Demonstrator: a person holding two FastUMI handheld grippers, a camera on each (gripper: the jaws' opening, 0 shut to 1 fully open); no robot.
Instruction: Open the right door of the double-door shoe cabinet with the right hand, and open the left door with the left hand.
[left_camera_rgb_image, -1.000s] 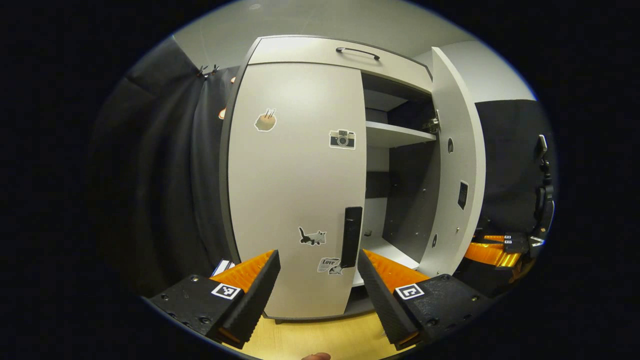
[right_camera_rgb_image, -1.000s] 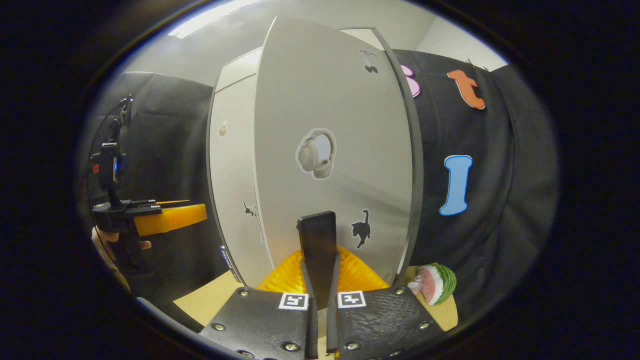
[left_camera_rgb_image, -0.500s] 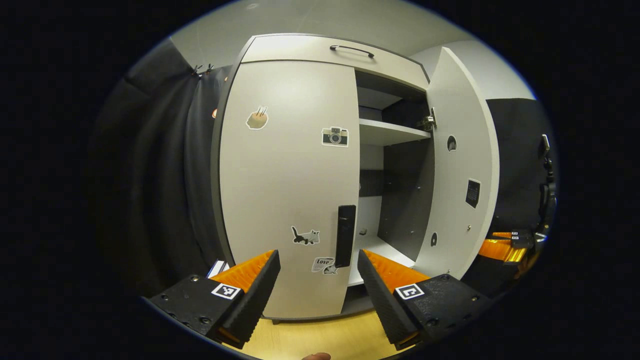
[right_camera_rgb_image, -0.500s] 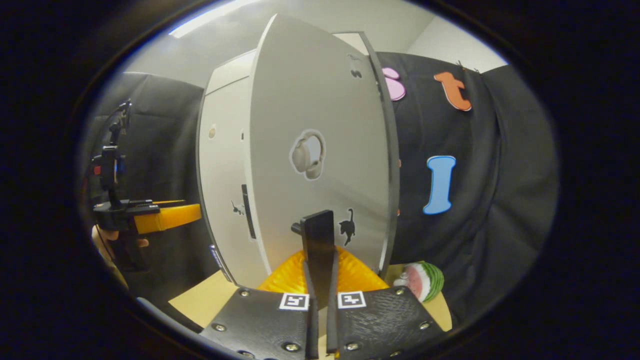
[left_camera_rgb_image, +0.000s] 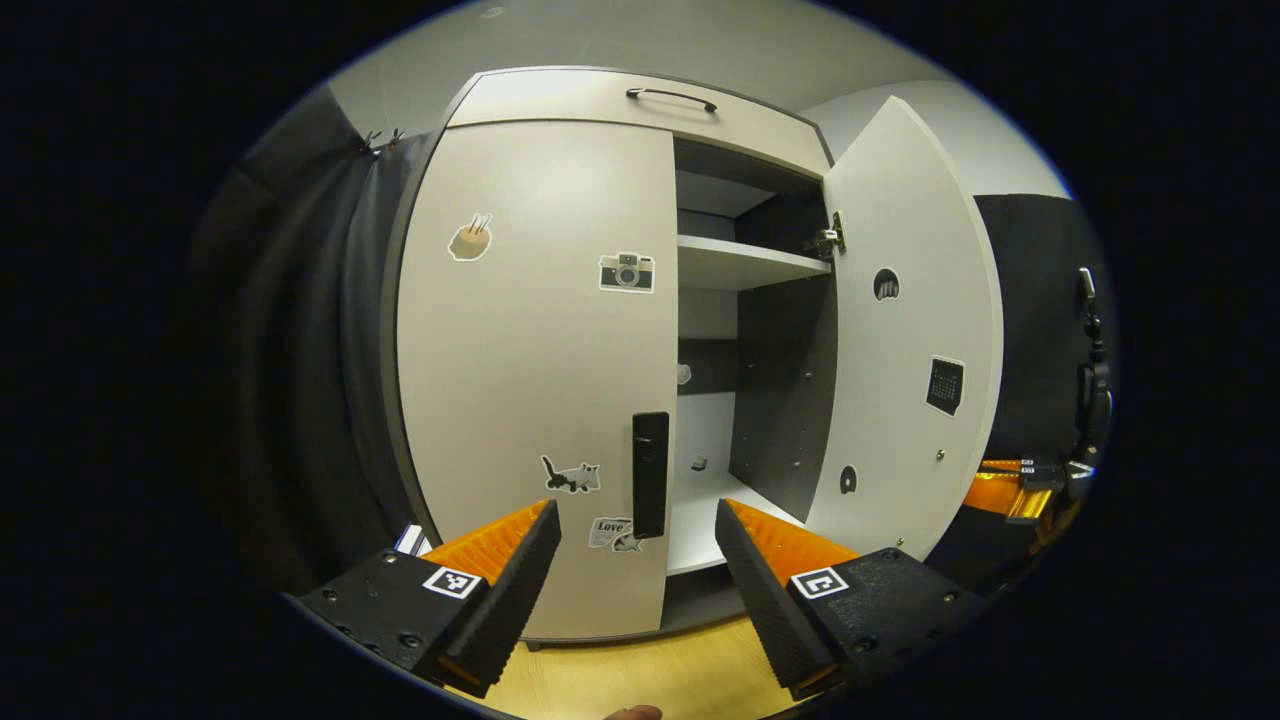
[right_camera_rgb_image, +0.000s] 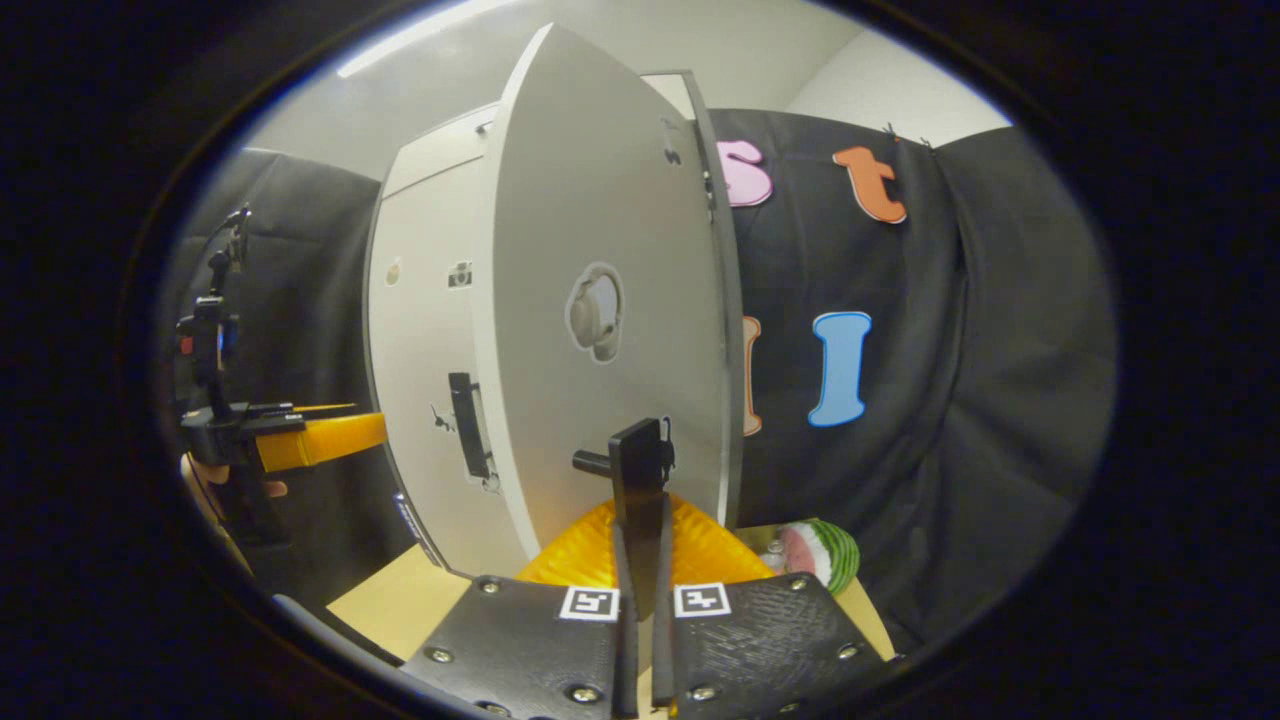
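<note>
Left gripper view faces the cabinet (left_camera_rgb_image: 560, 350) front; right gripper view sits close against its open door (right_camera_rgb_image: 600, 300).

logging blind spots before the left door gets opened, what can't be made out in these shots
- Left gripper view: cabinet space behind the closed grey left door is hidden by that door.
- Right gripper view: cabinet interior is hidden by the open grey right door.
- Right gripper view: the black bar handle's lower end is hidden between the right gripper's jaws.

Left door (left_camera_rgb_image: 530, 370) before the left tongs (left_camera_rgb_image: 637, 560), right door (left_camera_rgb_image: 905, 320) swung open at its right.
</note>
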